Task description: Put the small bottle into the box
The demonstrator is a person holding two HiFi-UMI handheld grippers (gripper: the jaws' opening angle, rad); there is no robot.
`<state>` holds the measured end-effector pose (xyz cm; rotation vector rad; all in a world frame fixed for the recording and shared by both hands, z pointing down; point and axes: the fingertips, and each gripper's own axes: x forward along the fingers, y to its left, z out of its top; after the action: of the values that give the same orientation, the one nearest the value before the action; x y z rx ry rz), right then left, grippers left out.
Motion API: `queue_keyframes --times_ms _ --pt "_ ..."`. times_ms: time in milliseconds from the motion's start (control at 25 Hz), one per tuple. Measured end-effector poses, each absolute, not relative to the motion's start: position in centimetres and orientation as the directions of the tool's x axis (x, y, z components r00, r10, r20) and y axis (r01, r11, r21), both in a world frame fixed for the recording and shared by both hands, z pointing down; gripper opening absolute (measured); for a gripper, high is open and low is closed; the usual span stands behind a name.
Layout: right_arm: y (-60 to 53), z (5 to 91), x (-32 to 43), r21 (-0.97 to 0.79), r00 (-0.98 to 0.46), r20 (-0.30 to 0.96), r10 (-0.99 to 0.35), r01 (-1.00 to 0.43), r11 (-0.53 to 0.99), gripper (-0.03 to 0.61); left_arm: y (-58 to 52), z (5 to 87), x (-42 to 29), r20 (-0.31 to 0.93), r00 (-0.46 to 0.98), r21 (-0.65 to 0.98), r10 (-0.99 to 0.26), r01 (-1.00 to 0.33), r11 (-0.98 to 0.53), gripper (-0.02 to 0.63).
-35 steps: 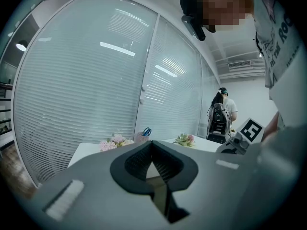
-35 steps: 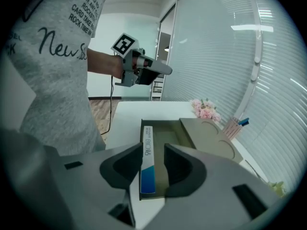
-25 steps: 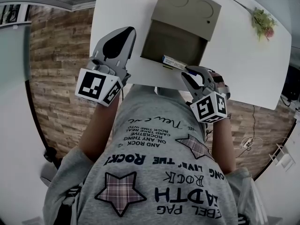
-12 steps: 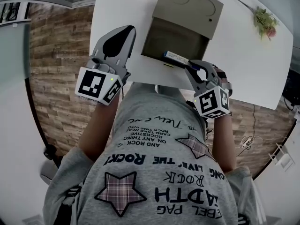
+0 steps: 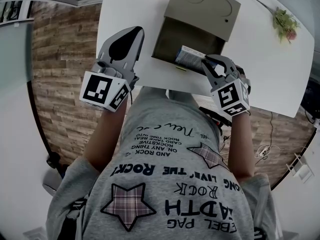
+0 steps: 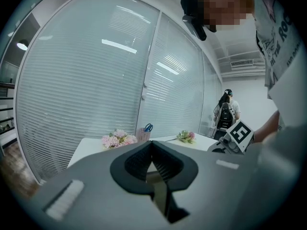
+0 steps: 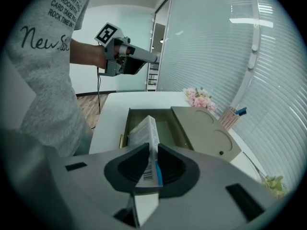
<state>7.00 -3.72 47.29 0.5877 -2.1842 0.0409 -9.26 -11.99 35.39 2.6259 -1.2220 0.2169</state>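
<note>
Both jaws (right gripper (image 7: 152, 151)) just closed on carton (image 7: 145, 132).

olive box (image 5: 186, 34), white carton (image 5: 189, 59) (blue-edged), white table (image 5: 134, 6)

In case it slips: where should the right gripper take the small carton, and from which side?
Across its two broad flat faces, at the near end, coming from the person's side. The small carton is thin and stands on edge, so those faces suit the pads. The right gripper, whose jaws have just been closing, clamps it so over the box.
</note>
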Motion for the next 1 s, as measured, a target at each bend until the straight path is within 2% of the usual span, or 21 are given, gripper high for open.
queue_keyframes --times_ms 560,840,1000 --pt "-6.0 50.0 7.7 0.172 -0.480 0.781 -0.400 -0.451 0.876 0.057 -12.1 36.1 -9.5 0.246 0.635 0.159 -0.733 -0.772 -0.615 0.011" --pt "-5.5 52.1 7.5 0.178 -0.398 0.843 -0.361 -0.425 0.887 0.058 -11.9 36.2 -9.7 0.253 0.633 0.162 -0.731 -0.773 -0.614 0.011" --pt "-5.3 51.4 6.9 0.174 -0.418 0.828 -0.374 -0.443 0.879 0.058 -11.7 36.1 -10.0 0.256 0.635 0.158 -0.729 -0.772 -0.616 0.011"
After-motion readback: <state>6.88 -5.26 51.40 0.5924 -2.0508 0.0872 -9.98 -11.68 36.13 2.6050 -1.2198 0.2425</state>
